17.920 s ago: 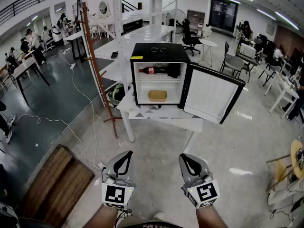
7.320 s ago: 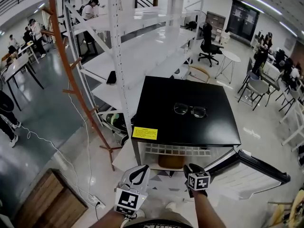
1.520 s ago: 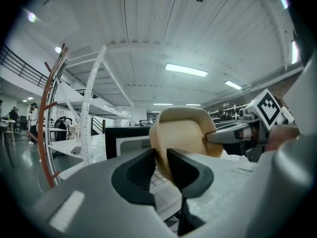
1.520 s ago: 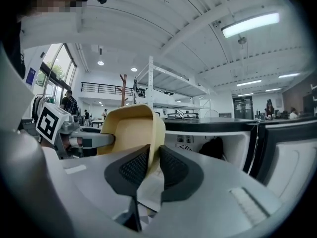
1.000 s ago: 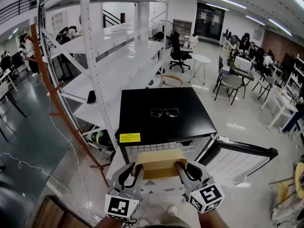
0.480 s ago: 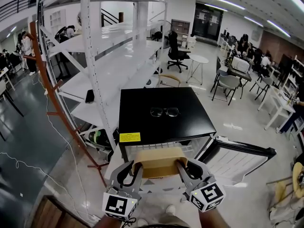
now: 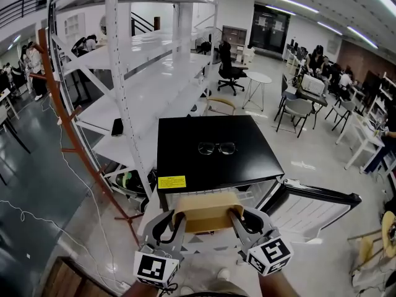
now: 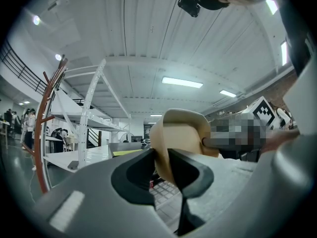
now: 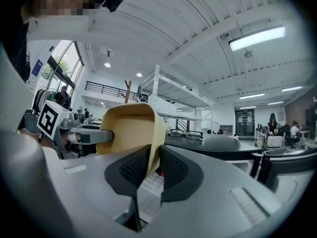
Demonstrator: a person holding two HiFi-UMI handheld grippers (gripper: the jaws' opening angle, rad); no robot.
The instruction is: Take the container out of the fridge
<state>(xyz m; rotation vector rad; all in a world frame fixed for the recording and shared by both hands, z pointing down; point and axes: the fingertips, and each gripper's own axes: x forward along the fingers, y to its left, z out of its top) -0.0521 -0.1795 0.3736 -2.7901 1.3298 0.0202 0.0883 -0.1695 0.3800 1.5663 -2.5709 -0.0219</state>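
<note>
The tan rectangular plastic container (image 7: 207, 210) is held on the near side of the open black mini fridge (image 7: 210, 166), with the left gripper (image 7: 180, 220) and right gripper (image 7: 234, 218) each clamped on one end wall.

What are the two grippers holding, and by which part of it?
The tan container, by both: the left gripper pinches its left wall at the rim, the right gripper its right wall.
</note>
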